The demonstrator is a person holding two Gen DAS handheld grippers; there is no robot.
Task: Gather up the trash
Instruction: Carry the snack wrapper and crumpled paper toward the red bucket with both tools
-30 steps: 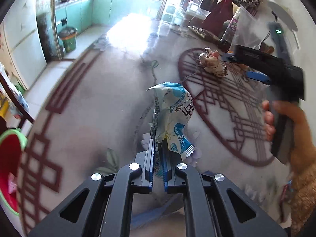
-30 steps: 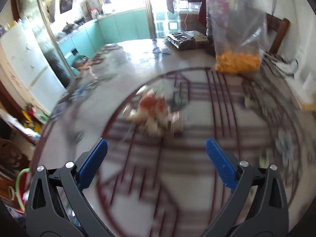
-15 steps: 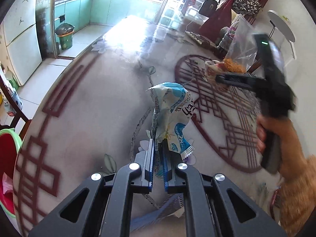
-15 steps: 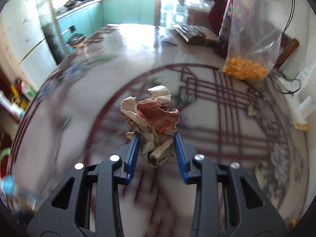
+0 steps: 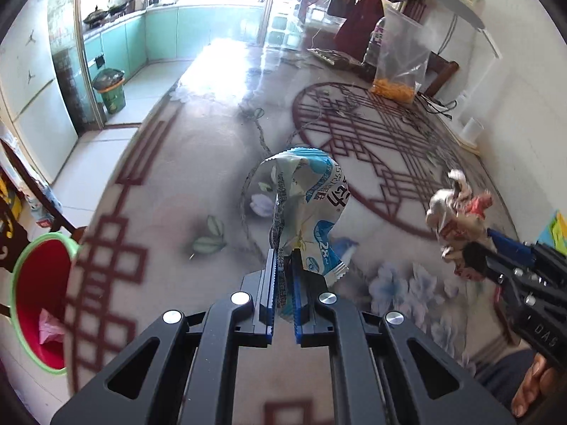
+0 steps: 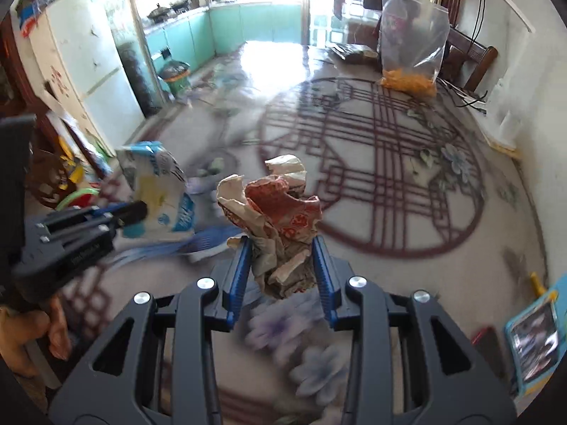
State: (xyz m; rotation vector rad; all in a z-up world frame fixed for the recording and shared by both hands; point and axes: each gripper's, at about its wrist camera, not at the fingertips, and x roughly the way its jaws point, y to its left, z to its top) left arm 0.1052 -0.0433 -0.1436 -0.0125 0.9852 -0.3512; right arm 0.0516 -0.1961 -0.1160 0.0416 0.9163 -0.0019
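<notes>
My left gripper point(image 5: 282, 269) is shut on a blue and white snack wrapper point(image 5: 304, 209) and holds it above the patterned table point(image 5: 170, 191). My right gripper point(image 6: 281, 251) is shut on a crumpled red and cream paper wad point(image 6: 278, 212), also held above the table. In the left wrist view the right gripper point(image 5: 471, 253) with the wad point(image 5: 457, 212) is at the right. In the right wrist view the left gripper point(image 6: 131, 212) with the wrapper point(image 6: 159, 191) is at the left. A red bin with a green rim point(image 5: 39, 301) stands on the floor left of the table.
A clear bag with orange snacks point(image 5: 398, 56) and a dark packet point(image 5: 333, 58) stand at the table's far side. A phone in a blue case point(image 6: 535, 333) lies at the near right edge. A green trash can point(image 5: 110, 88) stands in the kitchen.
My right gripper closed on the paper wad, lifted it and carried it back towards the near edge, beside the left gripper. My left gripper kept hold of the wrapper.
</notes>
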